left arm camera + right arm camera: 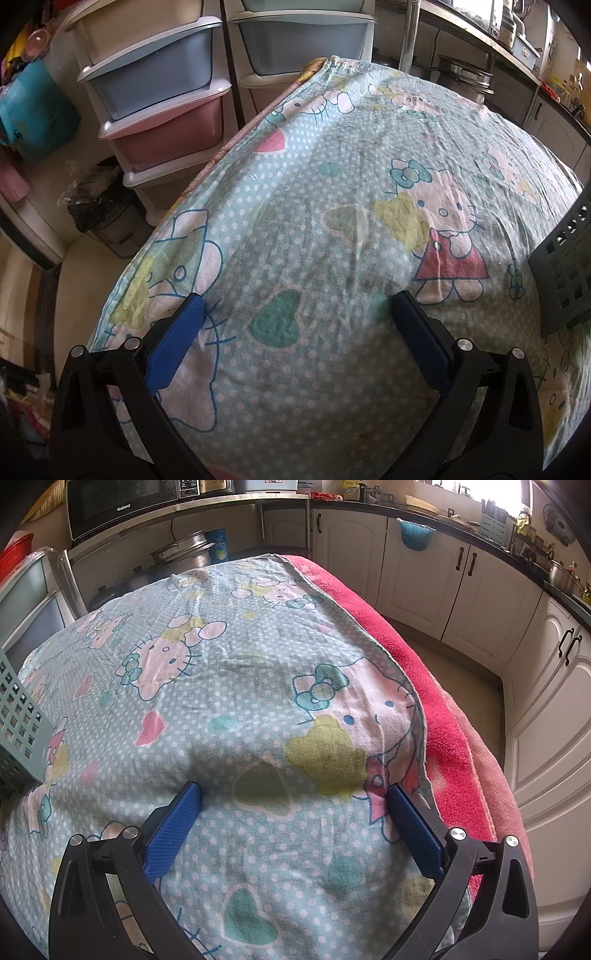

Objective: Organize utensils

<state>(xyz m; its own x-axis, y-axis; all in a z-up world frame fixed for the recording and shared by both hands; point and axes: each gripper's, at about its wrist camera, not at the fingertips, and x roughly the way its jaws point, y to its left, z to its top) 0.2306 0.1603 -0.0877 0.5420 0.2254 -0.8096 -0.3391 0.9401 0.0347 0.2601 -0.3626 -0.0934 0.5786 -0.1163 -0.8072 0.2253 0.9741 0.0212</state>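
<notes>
No utensils show in either view. My left gripper (297,308) is open and empty, its blue pads wide apart just above a table covered with a light blue cartoon-cat cloth (314,177). A grey-green perforated basket (565,269) stands at the right edge of the left wrist view. My right gripper (295,794) is open and empty over the same cloth (221,664). The basket (18,723) shows at the left edge of the right wrist view, to the left of my right gripper.
Stacked pastel plastic drawers (159,96) and a bin with a black bag (107,218) stand beyond the table's left edge. A pink towel (424,686) lies under the cloth on the right side. Kitchen cabinets (480,602), a microwave (125,506) and metal pots (184,554) lie behind.
</notes>
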